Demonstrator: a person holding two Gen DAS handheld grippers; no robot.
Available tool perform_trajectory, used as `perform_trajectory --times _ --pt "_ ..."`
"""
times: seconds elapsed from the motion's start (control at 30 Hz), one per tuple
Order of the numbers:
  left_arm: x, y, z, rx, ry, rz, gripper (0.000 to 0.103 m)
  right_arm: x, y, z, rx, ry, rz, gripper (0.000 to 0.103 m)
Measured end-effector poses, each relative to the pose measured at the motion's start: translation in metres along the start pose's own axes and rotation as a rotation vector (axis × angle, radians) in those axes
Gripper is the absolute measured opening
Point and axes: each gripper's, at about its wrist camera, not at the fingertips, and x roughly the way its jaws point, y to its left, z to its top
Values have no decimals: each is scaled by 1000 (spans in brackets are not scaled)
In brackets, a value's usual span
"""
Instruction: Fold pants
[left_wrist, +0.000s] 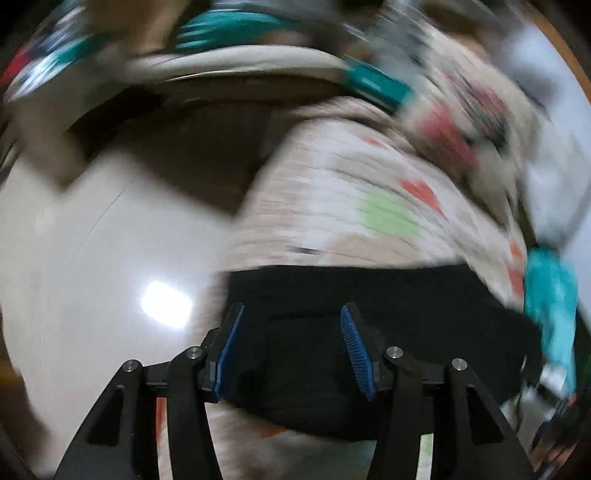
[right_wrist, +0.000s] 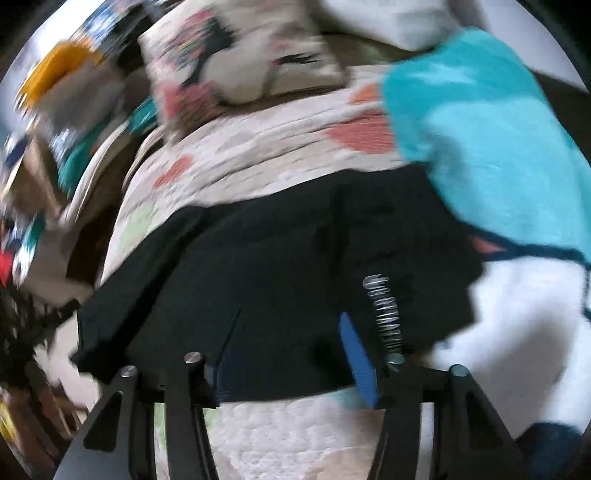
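Black pants (right_wrist: 258, 266): soft, limp cloth lying folded on the quilted bedspread (right_wrist: 288, 147), both sets of jaws parted and empty above them.

The left gripper (left_wrist: 293, 347) has its blue pads (left_wrist: 356, 347) standing apart with only dark fabric seen through the gap, nothing pinched; the right gripper (right_wrist: 288, 354) is likewise about half open over the near edge of the pants, gripping nothing. Both views are blurred. I judge the cloth light, floppy and not fragile; it will sag and slide on itself, so it is best pinched at a folded edge or corner, through all layers at once. A turquoise garment (right_wrist: 491, 147) lies just beside the pants, overlapping their far corner; a patterned pillow (right_wrist: 236, 59) sits beyond.
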Motion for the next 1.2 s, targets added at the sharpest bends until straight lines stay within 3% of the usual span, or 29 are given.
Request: perform_trajectory --times 0.13,0.27,0.4,0.5,0.73,0.9,1.07,1.13,1.2 --pt "-13 54 -21 -160 -20 -41 51 8 56 10 -181 34 103 59" --pt "-3 57 -33 -199 20 -143 52 24 121 25 -335 73 171 59" --pt "6 49 -41 -204 30 -157 53 47 183 35 -451 149 248 59" --pt "15 52 -50 -263 64 -174 53 62 225 36 -542 200 298 59" --pt "43 59 -62 -404 154 -212 53 123 318 30 -801 344 300 59" --pt "49 56 -63 -423 145 -205 63 158 356 20 -920 408 275 59" --pt "52 59 -63 -456 147 -214 63 184 373 12 -995 445 236 59" --pt "53 59 -60 -452 156 -208 52 186 378 8 -1018 458 232 59" --pt "55 60 -58 -442 173 -200 26 189 381 2 -1046 468 223 61"
